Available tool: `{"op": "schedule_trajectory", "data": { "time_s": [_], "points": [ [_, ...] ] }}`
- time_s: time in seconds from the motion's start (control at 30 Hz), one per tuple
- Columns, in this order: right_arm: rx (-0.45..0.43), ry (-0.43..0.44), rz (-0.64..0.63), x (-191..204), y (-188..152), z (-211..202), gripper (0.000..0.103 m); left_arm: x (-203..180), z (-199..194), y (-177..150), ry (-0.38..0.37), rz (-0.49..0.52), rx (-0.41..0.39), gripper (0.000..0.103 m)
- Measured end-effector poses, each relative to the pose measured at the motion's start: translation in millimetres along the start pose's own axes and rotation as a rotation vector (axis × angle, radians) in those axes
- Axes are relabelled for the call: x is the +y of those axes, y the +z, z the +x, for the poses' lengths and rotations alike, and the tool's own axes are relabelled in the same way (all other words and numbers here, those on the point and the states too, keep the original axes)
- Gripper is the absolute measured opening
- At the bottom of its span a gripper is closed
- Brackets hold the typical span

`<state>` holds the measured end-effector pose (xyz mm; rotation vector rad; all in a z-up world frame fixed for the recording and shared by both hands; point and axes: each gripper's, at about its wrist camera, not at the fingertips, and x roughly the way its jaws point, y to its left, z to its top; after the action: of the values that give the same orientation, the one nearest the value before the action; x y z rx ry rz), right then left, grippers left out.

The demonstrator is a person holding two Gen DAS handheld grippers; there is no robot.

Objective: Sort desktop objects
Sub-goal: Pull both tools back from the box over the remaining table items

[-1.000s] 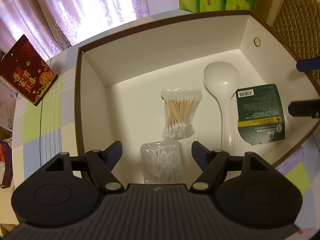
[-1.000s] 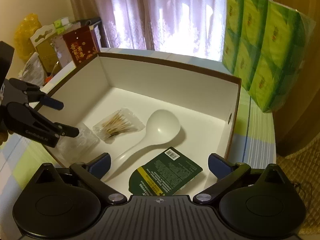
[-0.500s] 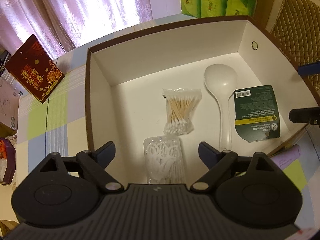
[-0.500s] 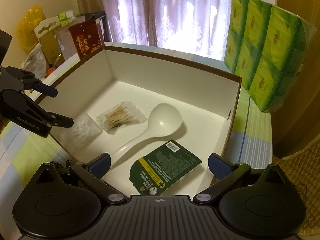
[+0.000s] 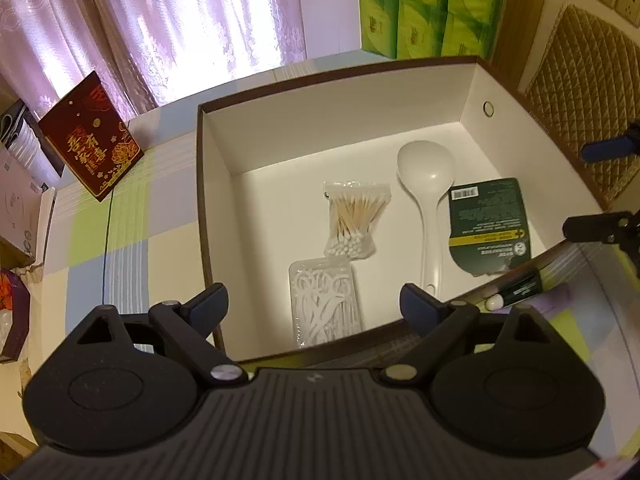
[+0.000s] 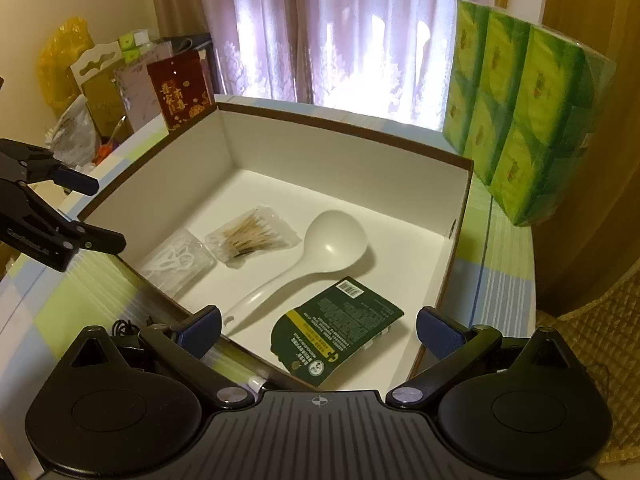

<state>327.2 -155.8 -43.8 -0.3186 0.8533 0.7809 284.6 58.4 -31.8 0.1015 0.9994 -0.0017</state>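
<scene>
A white-lined box with a brown rim (image 5: 340,76) (image 6: 340,128) holds a bag of cotton swabs (image 5: 354,220) (image 6: 252,236), a clear case of floss picks (image 5: 325,306) (image 6: 176,258), a white ladle (image 5: 428,184) (image 6: 332,240) and a dark green packet (image 5: 488,224) (image 6: 340,320). A dark green tube with a white cap (image 5: 516,290) lies outside the box's front wall. My left gripper (image 5: 314,306) (image 6: 100,212) hangs open and empty above the front rim. My right gripper (image 6: 320,328) (image 5: 600,192) is open and empty at the box's front right corner.
A red gift box (image 5: 90,136) (image 6: 180,94) stands left of the box on the checked tablecloth (image 5: 120,220). Green tissue packs (image 5: 424,4) (image 6: 524,112) stand behind and to the right. A quilted cushion (image 5: 580,92) lies at the right. Bags and clutter (image 6: 80,92) fill the far left.
Both grippers have drawn back and upward from inside the box, so its front rim and the tube outside it now show. Both stay open; the objects in the box have not moved.
</scene>
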Motion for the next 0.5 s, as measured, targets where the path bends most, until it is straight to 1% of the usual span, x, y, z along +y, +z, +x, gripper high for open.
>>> {"op": "schedule_trajectory", "data": {
  "time_s": [0.23, 0.5],
  "points": [
    [-0.024, -0.010, 0.009, 7, -2, -14, 0.101, 0, -25, -7, -0.013, -0.013, -0.042, 0.092],
    [-0.037, -0.013, 0.020, 20, -11, -29, 0.101, -3, -44, -22, -0.016, -0.020, -0.048, 0.092]
  ]
}}
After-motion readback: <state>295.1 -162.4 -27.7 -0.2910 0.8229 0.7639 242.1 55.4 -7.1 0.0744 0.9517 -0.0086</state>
